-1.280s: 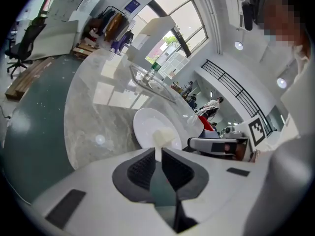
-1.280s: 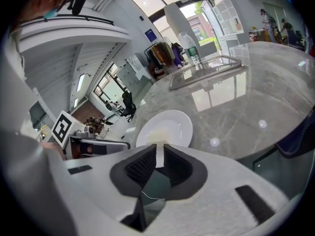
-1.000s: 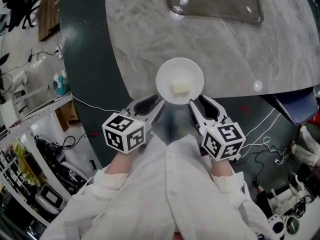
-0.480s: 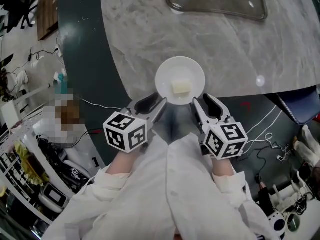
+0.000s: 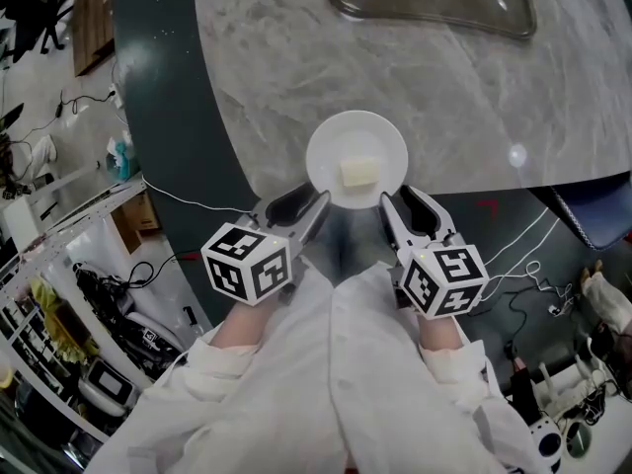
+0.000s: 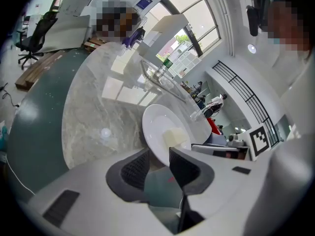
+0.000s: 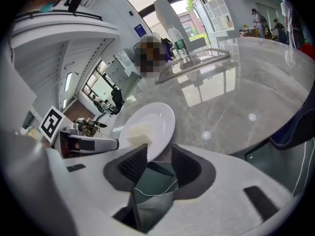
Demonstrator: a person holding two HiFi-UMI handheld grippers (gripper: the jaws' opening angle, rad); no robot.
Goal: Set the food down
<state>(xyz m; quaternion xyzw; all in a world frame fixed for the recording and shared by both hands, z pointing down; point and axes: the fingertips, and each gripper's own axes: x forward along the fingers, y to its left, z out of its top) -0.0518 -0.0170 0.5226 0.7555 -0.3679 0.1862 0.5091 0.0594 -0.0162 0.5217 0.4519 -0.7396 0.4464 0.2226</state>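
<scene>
A white plate (image 5: pixel 321 141) with a pale yellow block of food (image 5: pixel 358 173) rests on the marble table (image 5: pixel 464 97) at its near edge. My left gripper (image 5: pixel 314 201) is at the plate's near-left rim and my right gripper (image 5: pixel 397 197) at its near-right rim. Both have just been opening. In the left gripper view the plate (image 6: pixel 158 124) and food (image 6: pixel 173 137) lie just ahead, and the rim runs down between the left gripper's (image 6: pixel 160 154) parted pads with a gap. The right gripper view shows the same: the plate (image 7: pixel 158 118), the food (image 7: pixel 139 133), and the right gripper (image 7: pixel 158 154) open around the rim.
A clear glass tray (image 5: pixel 425 3) lies at the table's far side. The dark floor (image 5: pixel 168 136) curves round the table's left and near edge. Cables (image 5: pixel 523 265) and cluttered shelves (image 5: pixel 69 334) stand left and right of the person's white sleeves (image 5: pixel 336 383).
The jaws of both grippers stand a little wider round the plate's rim. The plate, the food and both hands stay where they were.
</scene>
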